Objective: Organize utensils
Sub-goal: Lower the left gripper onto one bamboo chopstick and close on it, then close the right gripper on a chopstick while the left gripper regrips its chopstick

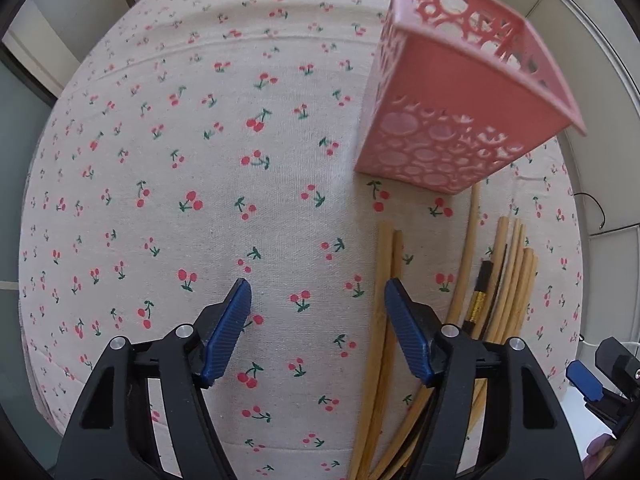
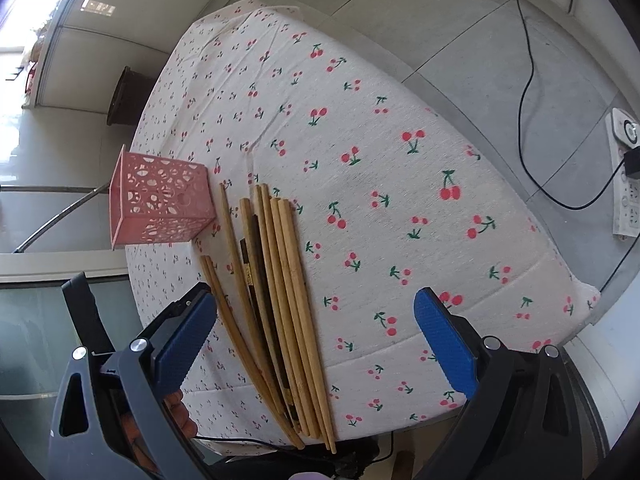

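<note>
Several wooden chopsticks lie side by side on the cherry-print tablecloth, with a dark chopstick among them. They also show in the left wrist view. A pink perforated basket stands upright just beyond their far ends; it also shows in the left wrist view. My left gripper is open and empty above the cloth, left of the chopsticks. My right gripper is open and empty, its jaws straddling the chopstick bundle from above.
The tablecloth covers a round table. A black cable and a white power strip lie on the tiled floor to the right. My right gripper's tip shows at the left wrist view's right edge.
</note>
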Demonstrator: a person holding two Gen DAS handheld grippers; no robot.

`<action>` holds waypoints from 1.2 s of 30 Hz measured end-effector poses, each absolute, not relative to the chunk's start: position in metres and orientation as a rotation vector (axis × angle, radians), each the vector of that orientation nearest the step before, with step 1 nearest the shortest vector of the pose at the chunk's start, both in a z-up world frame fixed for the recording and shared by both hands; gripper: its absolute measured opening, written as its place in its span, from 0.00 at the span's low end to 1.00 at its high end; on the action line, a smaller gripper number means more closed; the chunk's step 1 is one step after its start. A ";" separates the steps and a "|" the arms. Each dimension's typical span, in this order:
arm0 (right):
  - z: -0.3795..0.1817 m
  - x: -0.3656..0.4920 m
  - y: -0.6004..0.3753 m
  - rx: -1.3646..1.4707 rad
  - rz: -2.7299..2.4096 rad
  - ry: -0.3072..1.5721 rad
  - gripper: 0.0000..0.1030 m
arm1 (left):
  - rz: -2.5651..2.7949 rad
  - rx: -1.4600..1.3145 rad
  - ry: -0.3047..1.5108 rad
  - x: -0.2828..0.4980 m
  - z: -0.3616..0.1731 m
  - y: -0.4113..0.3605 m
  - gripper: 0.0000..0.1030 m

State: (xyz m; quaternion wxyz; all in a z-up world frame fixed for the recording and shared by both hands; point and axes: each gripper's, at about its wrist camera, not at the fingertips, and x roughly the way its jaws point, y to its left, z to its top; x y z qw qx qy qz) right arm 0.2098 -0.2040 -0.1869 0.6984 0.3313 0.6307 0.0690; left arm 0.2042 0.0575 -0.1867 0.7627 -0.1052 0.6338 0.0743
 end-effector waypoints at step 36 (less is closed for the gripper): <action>-0.208 0.244 -0.149 0.424 -0.056 1.406 0.47 | 0.062 -0.206 1.346 0.174 -0.184 0.068 0.08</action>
